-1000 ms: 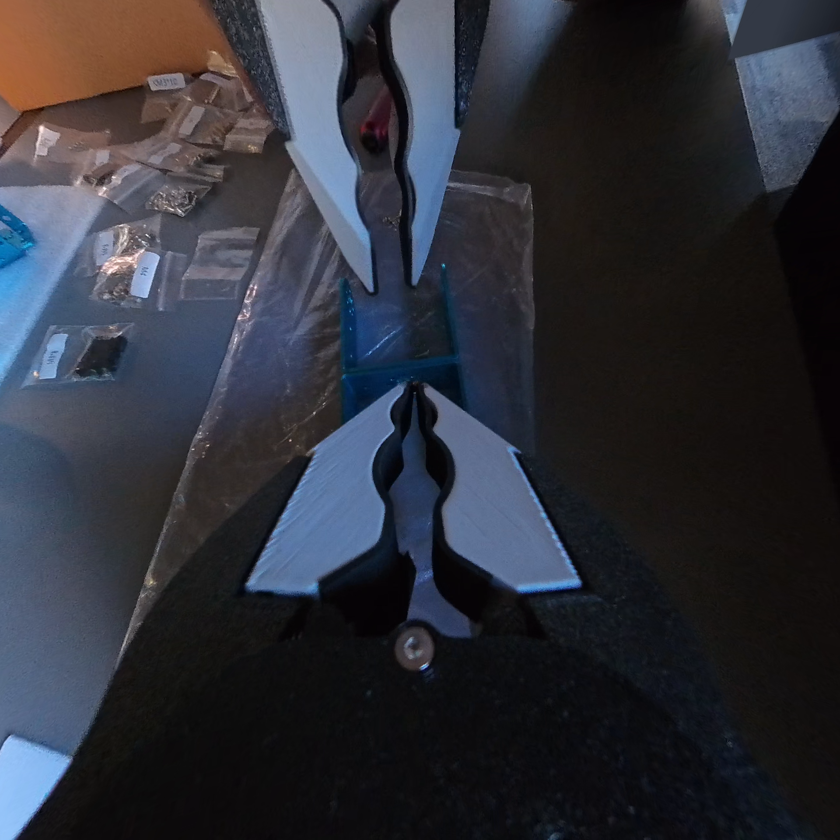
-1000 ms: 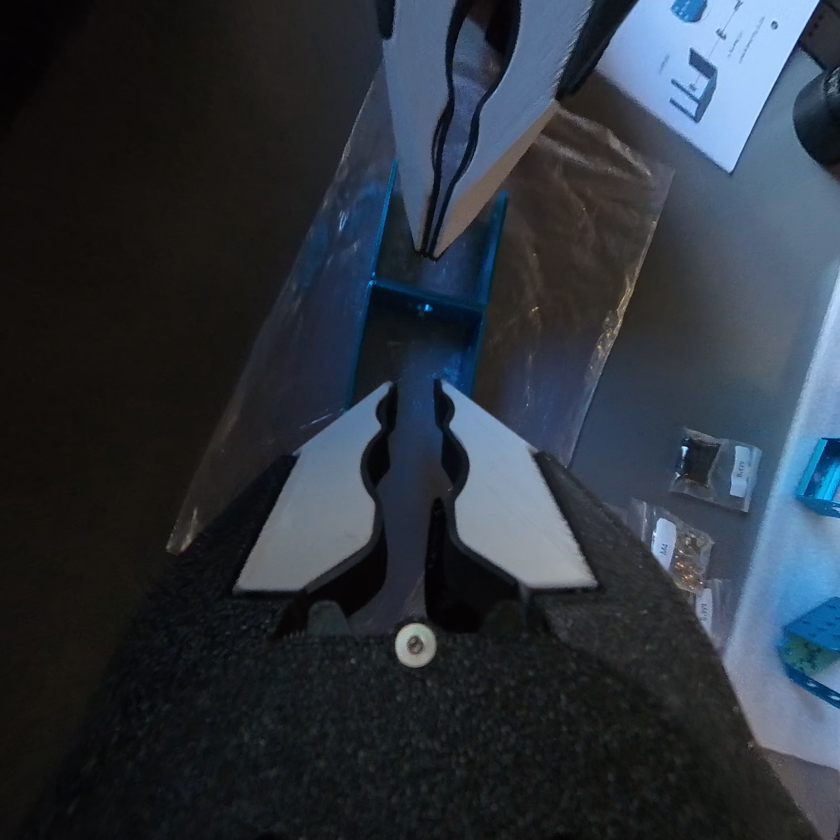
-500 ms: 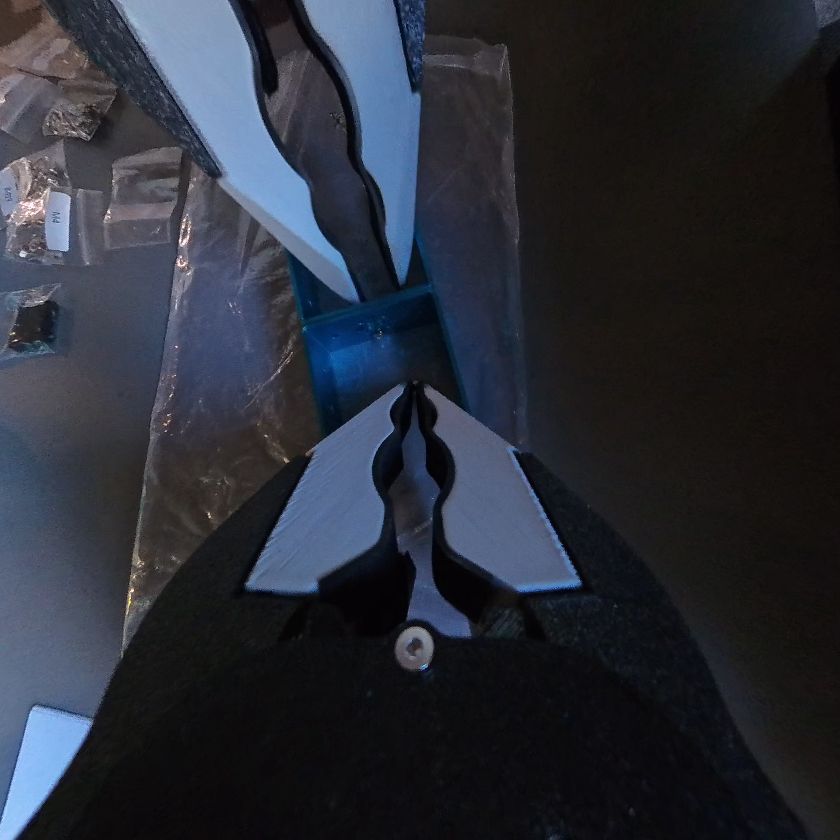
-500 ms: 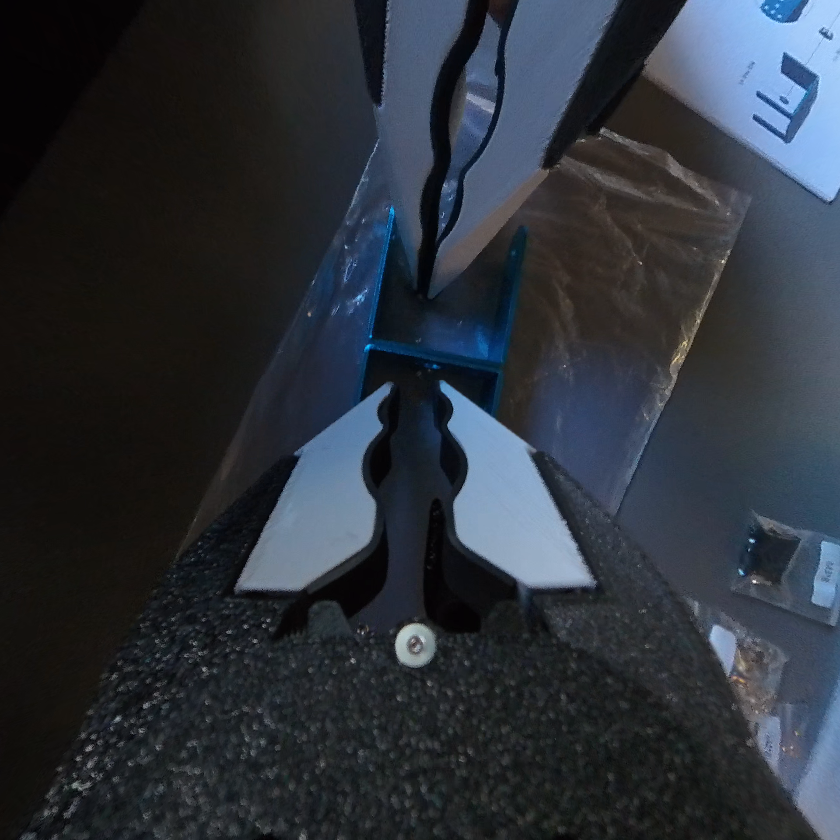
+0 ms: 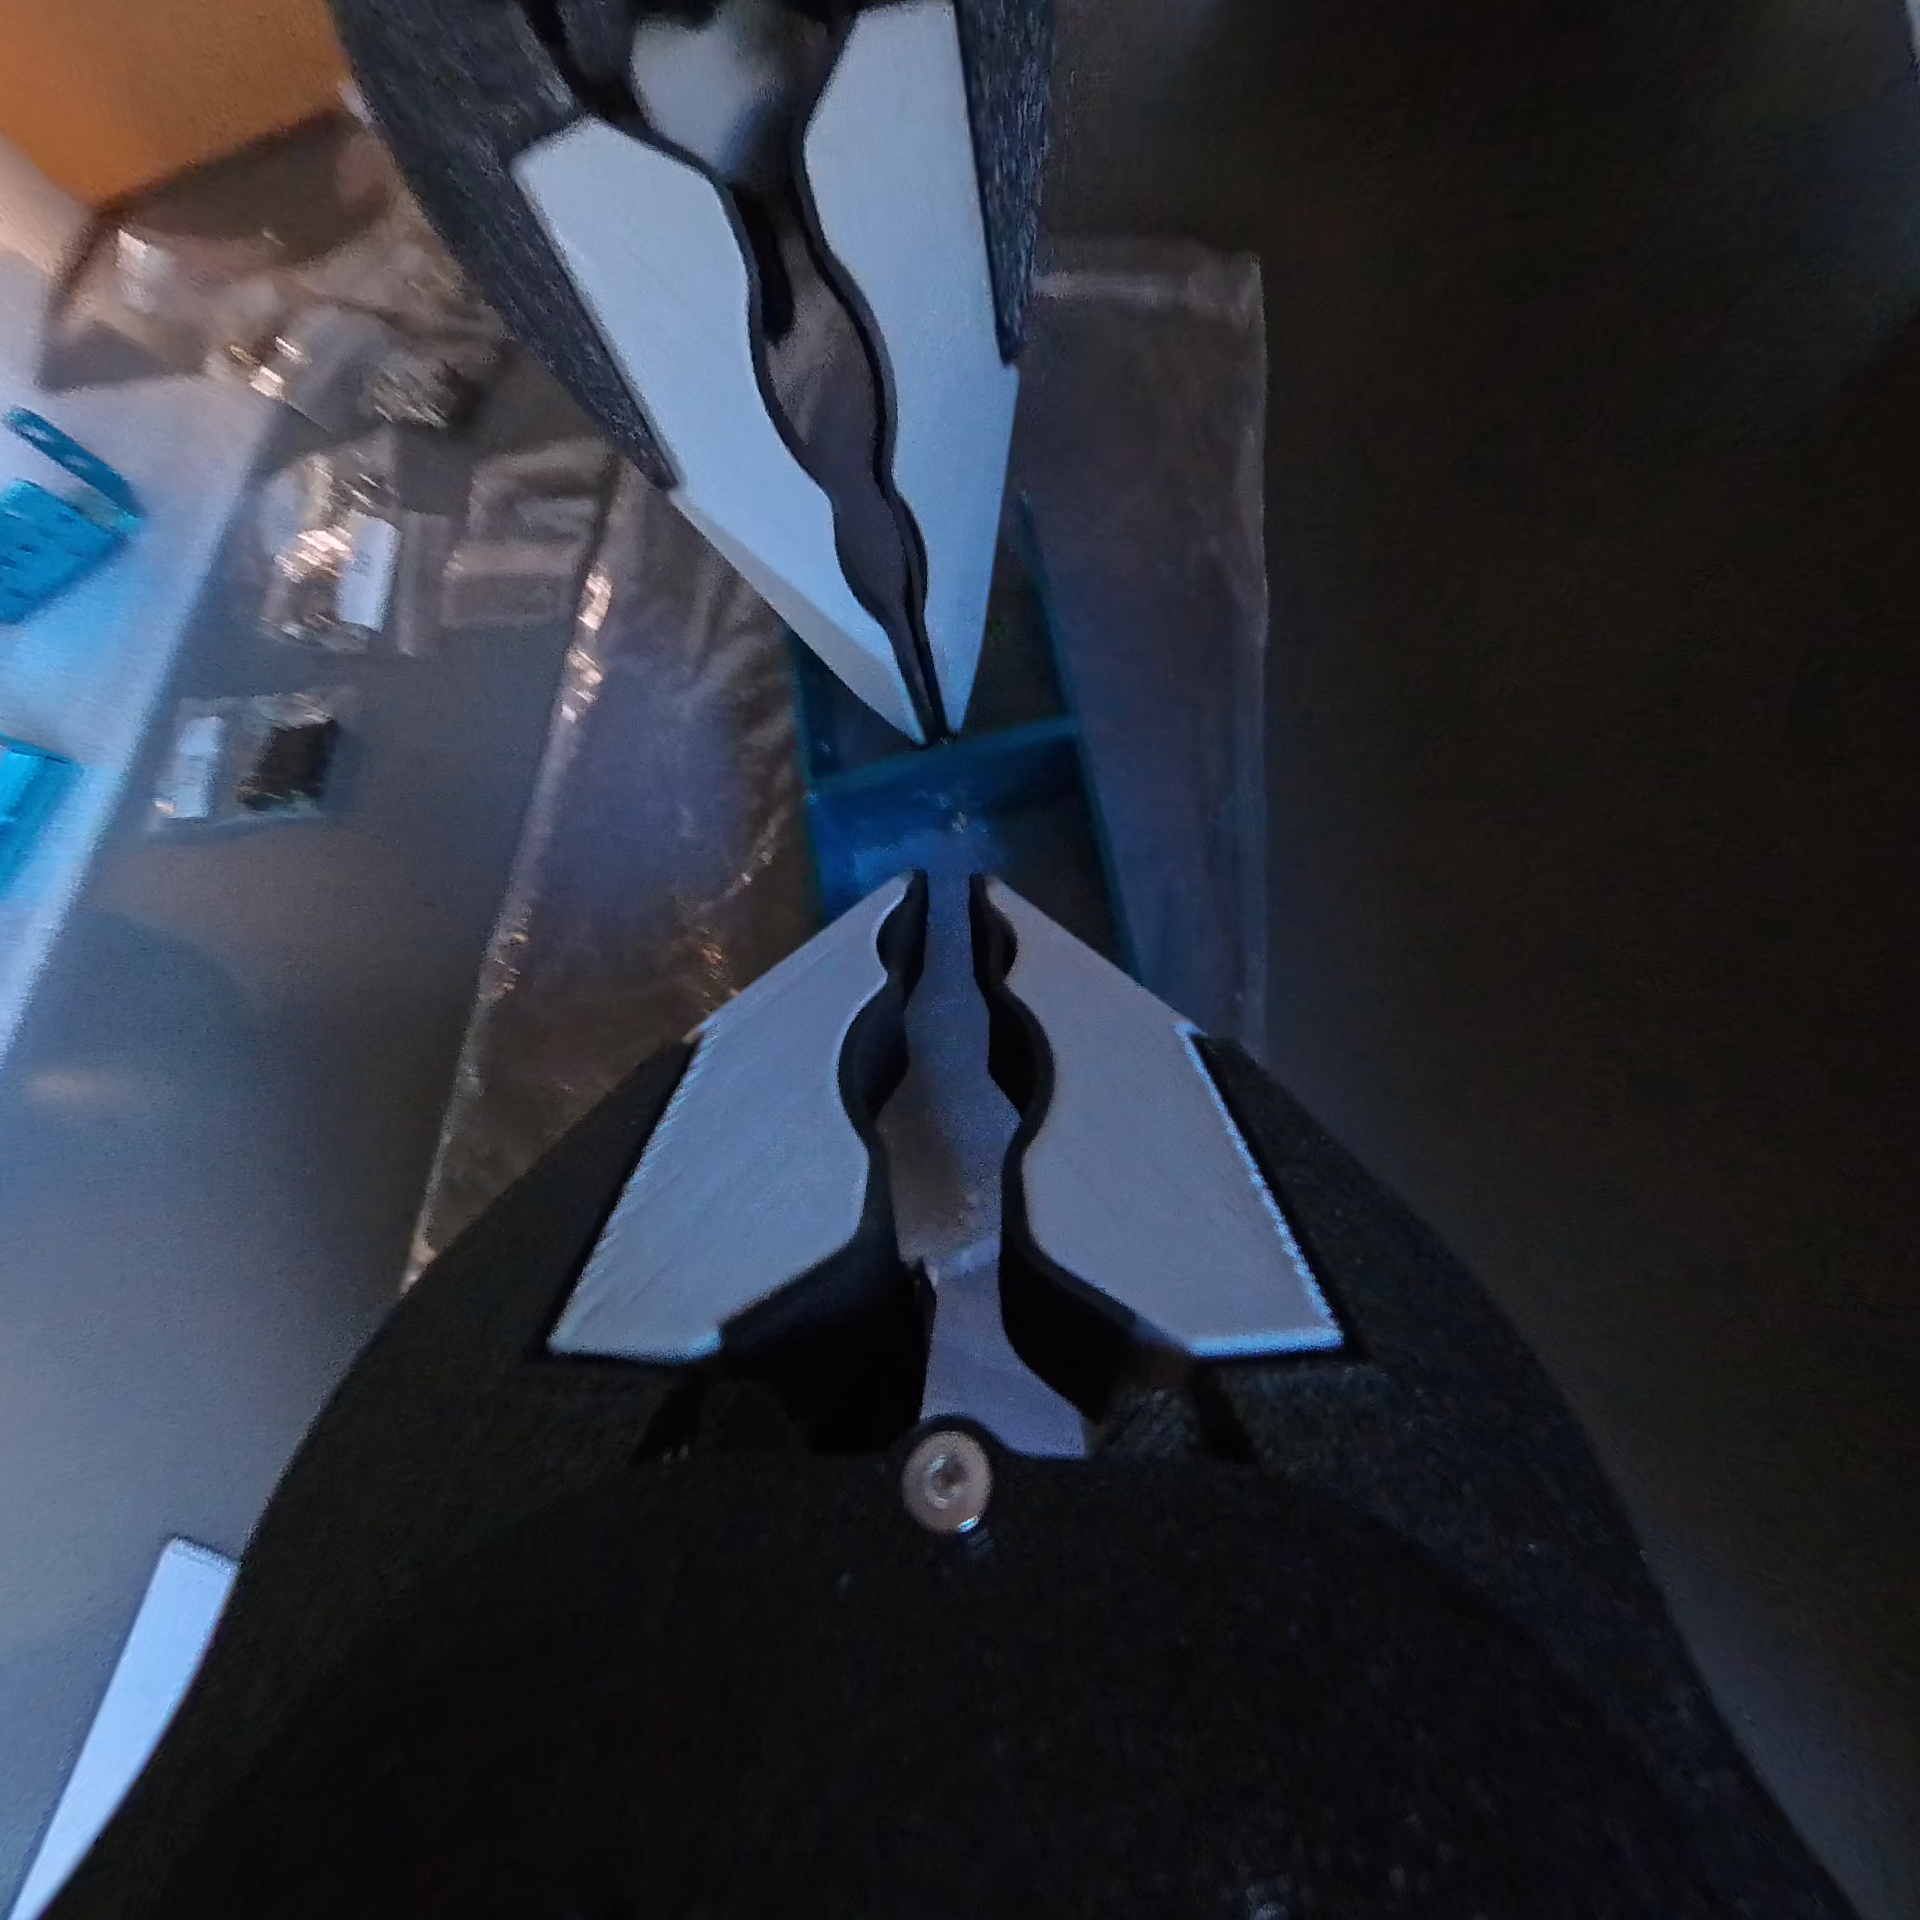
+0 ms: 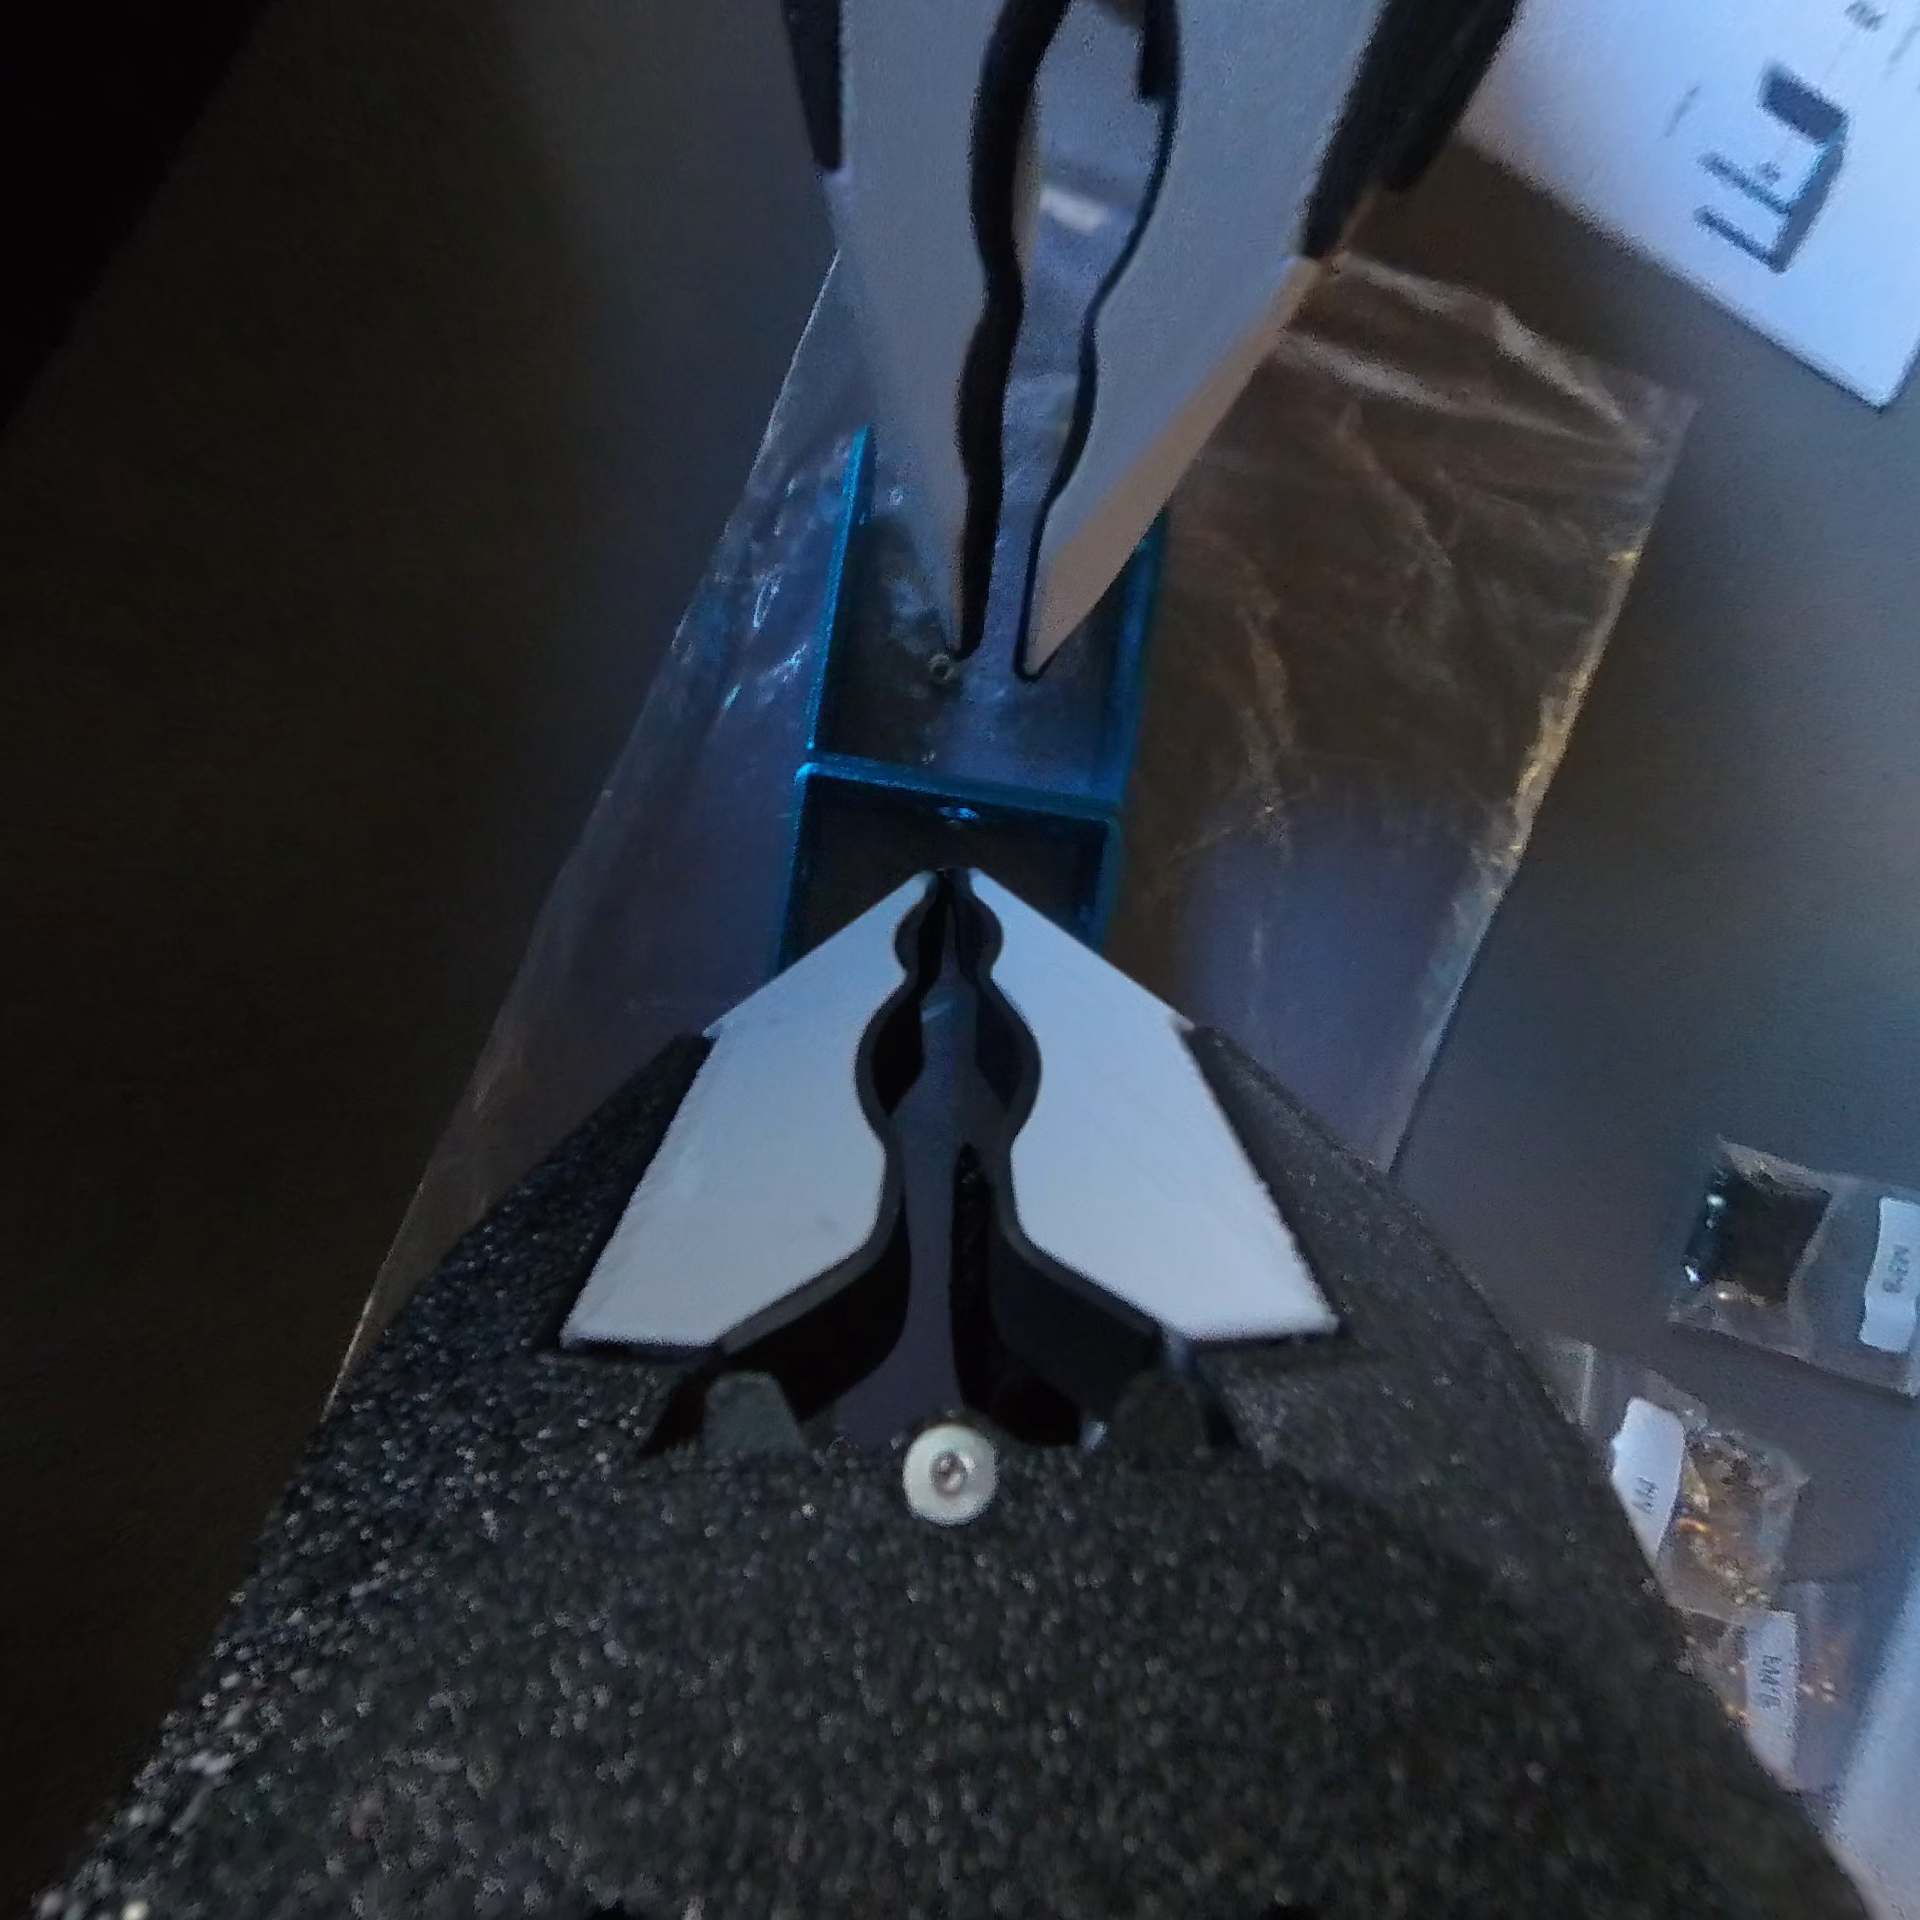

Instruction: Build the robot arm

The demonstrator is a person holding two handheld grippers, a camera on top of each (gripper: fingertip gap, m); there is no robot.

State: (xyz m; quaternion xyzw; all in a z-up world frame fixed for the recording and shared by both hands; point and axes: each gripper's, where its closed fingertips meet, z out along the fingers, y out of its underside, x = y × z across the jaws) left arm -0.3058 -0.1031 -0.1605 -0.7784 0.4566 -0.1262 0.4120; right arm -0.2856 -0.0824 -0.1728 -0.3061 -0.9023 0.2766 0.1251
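Note:
A blue metal bracket (image 5: 894,810) with two side walls and a cross wall lies on a clear plastic bag (image 5: 665,831). My left gripper (image 5: 948,881) stands just before the cross wall, slightly open, with nothing between its pads. My right gripper (image 6: 948,878) faces it from the other side of the wall with its tips pressed together. It also shows in the left wrist view (image 5: 935,727), shut, tips at the wall's top edge. The right wrist view shows the left gripper (image 6: 1003,655) with parted tips inside the bracket (image 6: 831,623). A tiny ring-shaped piece (image 6: 940,665) lies beside one tip.
Small clear bags of hardware (image 5: 343,561) lie to the left and also show in the right wrist view (image 6: 1756,1247). Blue parts (image 5: 52,540) rest on a white sheet. A printed paper (image 6: 1714,156) lies beyond the plastic bag (image 6: 1351,623). An orange box (image 5: 156,83) stands at the back. Left and right tips are no more than a few centimetres apart.
My left gripper's jaws have parted a little. My right gripper's jaws have closed fully. Both grippers have drawn closer to the bracket's cross wall.

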